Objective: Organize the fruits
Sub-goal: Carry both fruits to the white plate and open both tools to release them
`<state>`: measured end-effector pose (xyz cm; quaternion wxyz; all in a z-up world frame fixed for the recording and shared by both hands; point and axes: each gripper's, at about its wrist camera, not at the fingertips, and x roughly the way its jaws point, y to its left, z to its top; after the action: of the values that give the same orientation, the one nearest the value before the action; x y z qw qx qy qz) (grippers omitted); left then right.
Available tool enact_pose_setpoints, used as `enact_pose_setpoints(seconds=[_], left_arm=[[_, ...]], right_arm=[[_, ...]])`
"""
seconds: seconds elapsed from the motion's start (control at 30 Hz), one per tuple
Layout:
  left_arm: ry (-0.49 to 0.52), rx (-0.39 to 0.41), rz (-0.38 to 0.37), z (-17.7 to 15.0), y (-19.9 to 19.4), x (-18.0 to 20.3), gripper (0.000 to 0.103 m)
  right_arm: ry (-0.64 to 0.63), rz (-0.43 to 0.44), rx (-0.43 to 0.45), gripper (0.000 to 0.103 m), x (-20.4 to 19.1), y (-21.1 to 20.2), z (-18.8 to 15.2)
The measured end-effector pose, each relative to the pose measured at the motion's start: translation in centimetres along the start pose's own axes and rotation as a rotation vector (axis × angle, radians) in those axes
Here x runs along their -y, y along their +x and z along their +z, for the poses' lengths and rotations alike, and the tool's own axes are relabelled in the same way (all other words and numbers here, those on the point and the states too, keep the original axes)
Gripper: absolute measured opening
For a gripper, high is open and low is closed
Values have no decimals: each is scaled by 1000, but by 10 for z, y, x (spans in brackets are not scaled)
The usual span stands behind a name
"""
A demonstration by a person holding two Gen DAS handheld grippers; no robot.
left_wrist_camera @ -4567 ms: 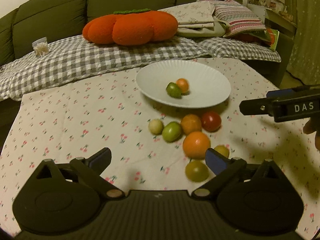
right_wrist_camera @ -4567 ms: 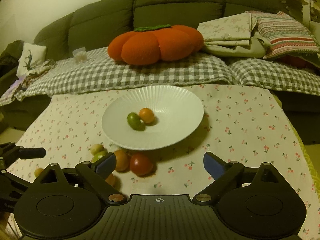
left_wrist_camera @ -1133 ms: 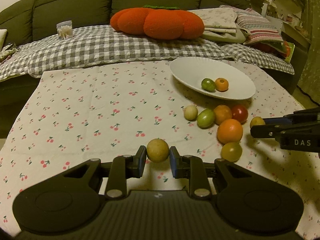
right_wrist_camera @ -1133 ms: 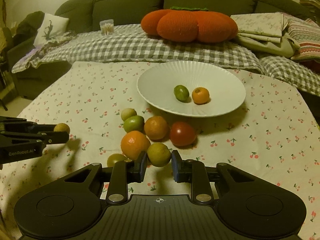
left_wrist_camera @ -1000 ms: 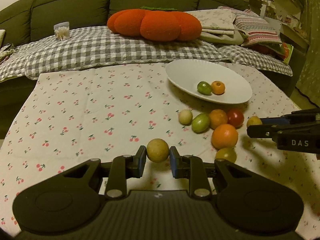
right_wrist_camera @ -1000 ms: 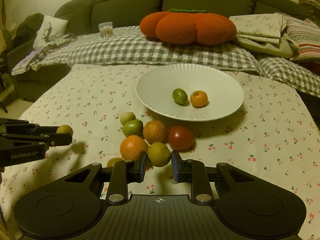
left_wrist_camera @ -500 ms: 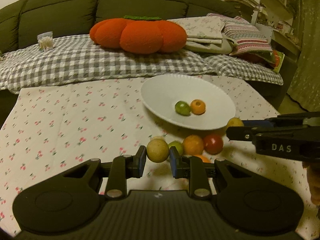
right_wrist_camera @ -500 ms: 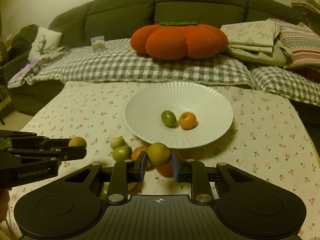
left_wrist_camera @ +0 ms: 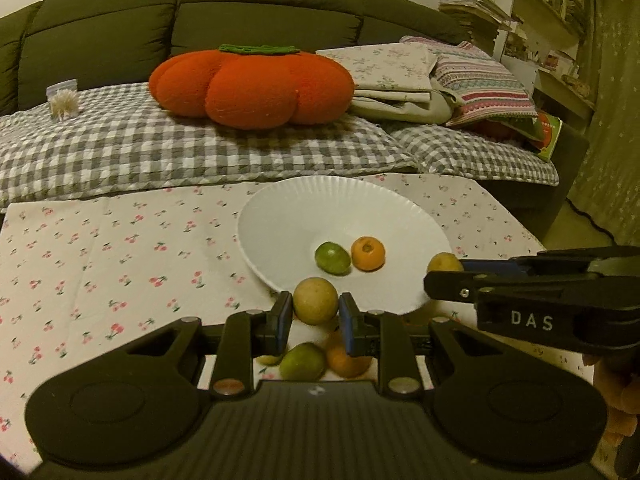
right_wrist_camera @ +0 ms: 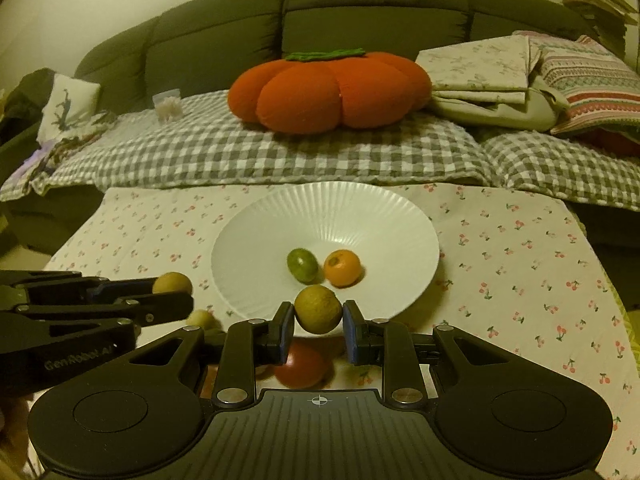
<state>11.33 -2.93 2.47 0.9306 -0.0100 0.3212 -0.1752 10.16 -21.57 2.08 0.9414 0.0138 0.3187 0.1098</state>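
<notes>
Most of the white plate [right_wrist_camera: 384, 216] lies bare around the green fruit [right_wrist_camera: 302, 265] and small orange [right_wrist_camera: 342, 267] at its middle.

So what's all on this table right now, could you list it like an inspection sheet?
Surface: table under a cherry-print cloth.
Job's things: white plate holding a green fruit and an orange fruit; more fruit on the cloth in front of the plate, including a red one.
Clutter: nothing seen.
Grippers: left gripper shut on a yellow fruit; right gripper shut on a yellow-green fruit.
Cables: nothing seen.
Surroundings: green sofa, checked blanket, pumpkin cushion, folded bedding.
</notes>
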Motion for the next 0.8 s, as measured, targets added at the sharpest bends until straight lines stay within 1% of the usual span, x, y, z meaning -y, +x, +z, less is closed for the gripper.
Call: enact_pose_setpoints(seconds=[0.33,0.8], left_arm=[[44,-3,2,7,23,17,23],[54,-38,11,5,45,21,23]], right_arm=[[32,-10,-5,24,13,12,7],[57,-35,-30,24,34,31,4]])
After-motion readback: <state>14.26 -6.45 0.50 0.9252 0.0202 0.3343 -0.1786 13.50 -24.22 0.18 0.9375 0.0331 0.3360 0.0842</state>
